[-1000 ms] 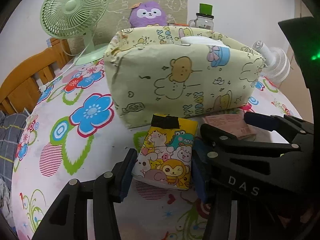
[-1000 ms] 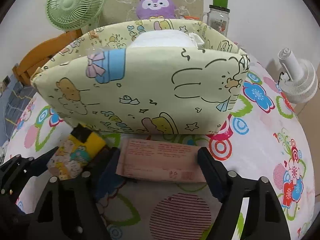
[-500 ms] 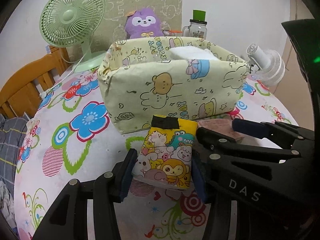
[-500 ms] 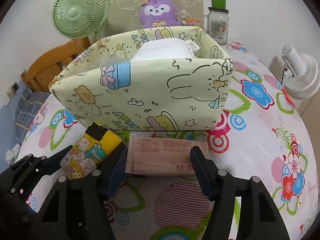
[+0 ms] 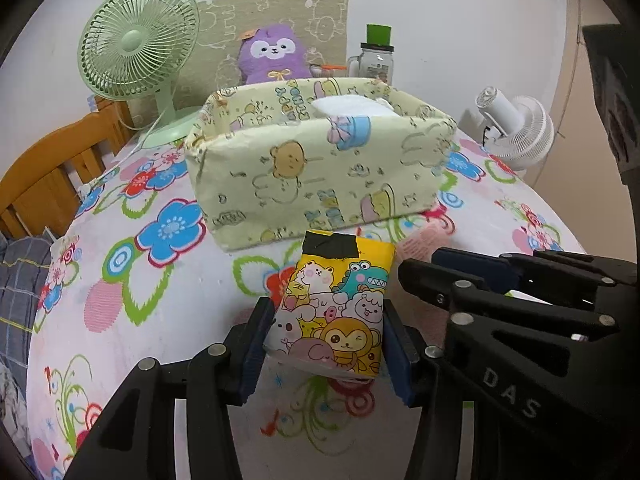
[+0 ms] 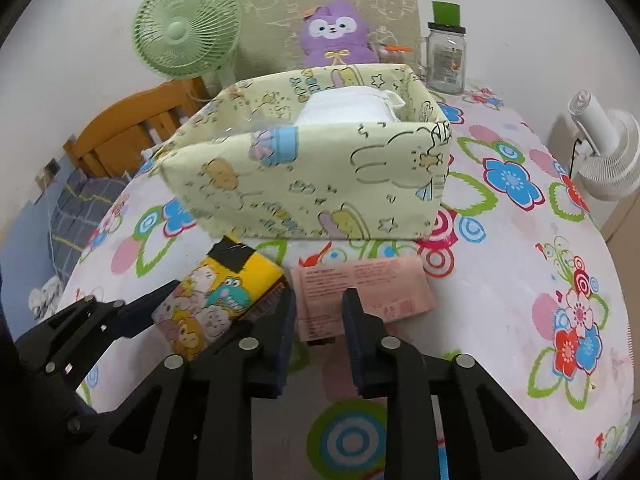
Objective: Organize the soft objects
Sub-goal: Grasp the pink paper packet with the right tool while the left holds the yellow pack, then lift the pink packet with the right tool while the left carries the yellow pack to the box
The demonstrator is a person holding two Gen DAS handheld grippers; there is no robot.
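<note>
One white pack already sits in the fabric bin (image 6: pixel 304 184); just before it, left gripper (image 5: pixel 326 344) jaws clamp the cartoon tissue pack (image 5: pixel 336 300), right gripper (image 6: pixel 318 344) jaws have just closed onto the pink tissue pack (image 6: pixel 360 288), neither binned yet.

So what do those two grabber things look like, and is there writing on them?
Both are black plastic claws with two long fingers each. The left gripper has dark blue pads on the inner faces and round silver bolts along its frame. The right gripper looks the same: black frame, dark blue pads, silver bolts. White letters "DAS" are printed on its side. No cables, hands or sleeves show.
</note>
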